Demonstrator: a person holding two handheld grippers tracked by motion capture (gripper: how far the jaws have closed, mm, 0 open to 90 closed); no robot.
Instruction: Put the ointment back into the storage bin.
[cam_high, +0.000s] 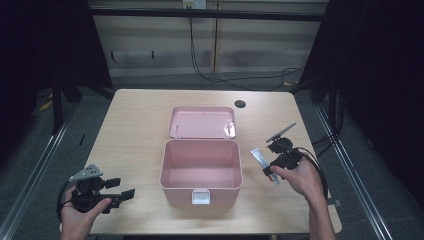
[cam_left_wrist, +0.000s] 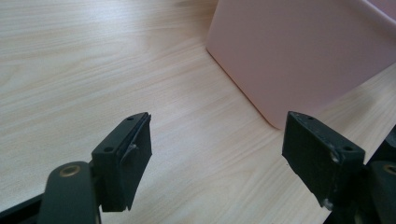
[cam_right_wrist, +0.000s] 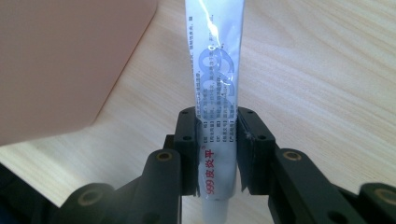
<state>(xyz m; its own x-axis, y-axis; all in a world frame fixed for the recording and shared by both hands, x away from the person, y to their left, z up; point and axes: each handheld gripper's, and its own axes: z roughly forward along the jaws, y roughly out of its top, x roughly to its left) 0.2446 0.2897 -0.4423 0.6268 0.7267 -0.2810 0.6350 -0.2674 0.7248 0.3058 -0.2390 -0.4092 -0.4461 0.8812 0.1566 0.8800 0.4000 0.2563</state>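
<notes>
A pink box (cam_high: 201, 174) stands open at the table's middle, its lid (cam_high: 202, 122) laid back behind it and a white latch at its front. Right of the box, my right gripper (cam_high: 272, 165) is shut on a white ointment tube (cam_high: 260, 158). In the right gripper view the tube (cam_right_wrist: 215, 70) runs straight up between the two jaws of the right gripper (cam_right_wrist: 217, 154), with red and blue print on it. My left gripper (cam_high: 122, 192) rests near the front left edge, open, with bare wood between the jaws of that gripper (cam_left_wrist: 217, 156) and the box wall (cam_left_wrist: 299, 56) just ahead.
The wooden table (cam_high: 135, 125) has a round cable hole (cam_high: 240, 104) at the back right. Cables lie on the floor behind the table. Metal rails run along both sides.
</notes>
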